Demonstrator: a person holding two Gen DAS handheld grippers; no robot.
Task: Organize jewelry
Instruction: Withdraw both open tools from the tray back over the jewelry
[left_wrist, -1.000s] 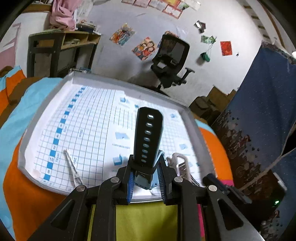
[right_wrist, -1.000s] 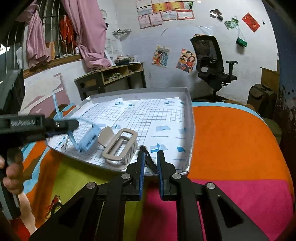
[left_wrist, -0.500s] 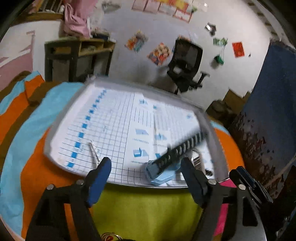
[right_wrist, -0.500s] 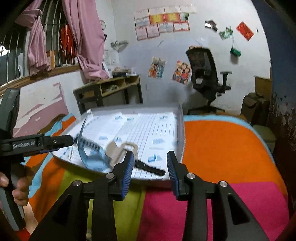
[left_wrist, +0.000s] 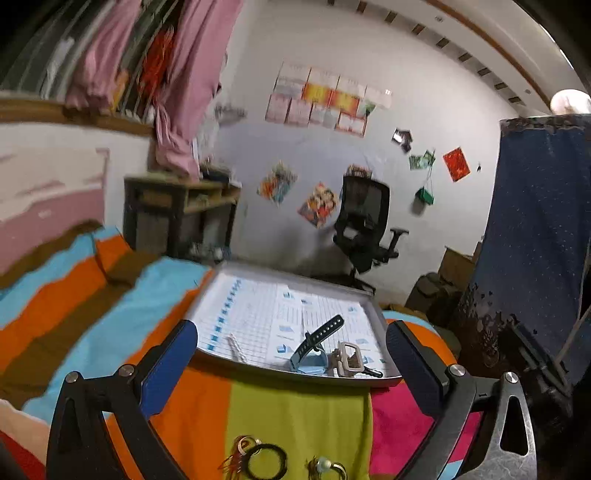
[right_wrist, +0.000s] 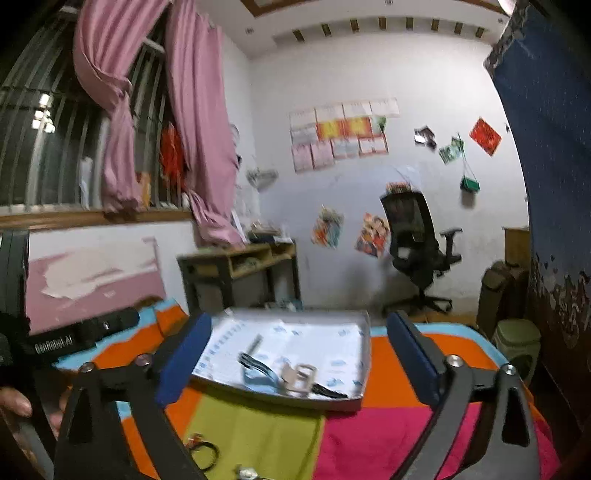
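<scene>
Left wrist view: the left gripper (left_wrist: 291, 365) has its jaws spread wide and holds nothing. Beyond it a grey tray (left_wrist: 295, 374) lined with grid paper sits on a striped bed cover (left_wrist: 303, 413). At the near edge of the tray lies a watch (left_wrist: 314, 345) with a black strap and light blue body, just beside a beige buckle-shaped piece (left_wrist: 349, 363). A thin pale stick (left_wrist: 236, 347) lies further left. On the cover, close to the camera, are a black ring (left_wrist: 266, 461) and some small ornaments (left_wrist: 327, 467). The right gripper (right_wrist: 297, 365) is also wide open and empty.
</scene>
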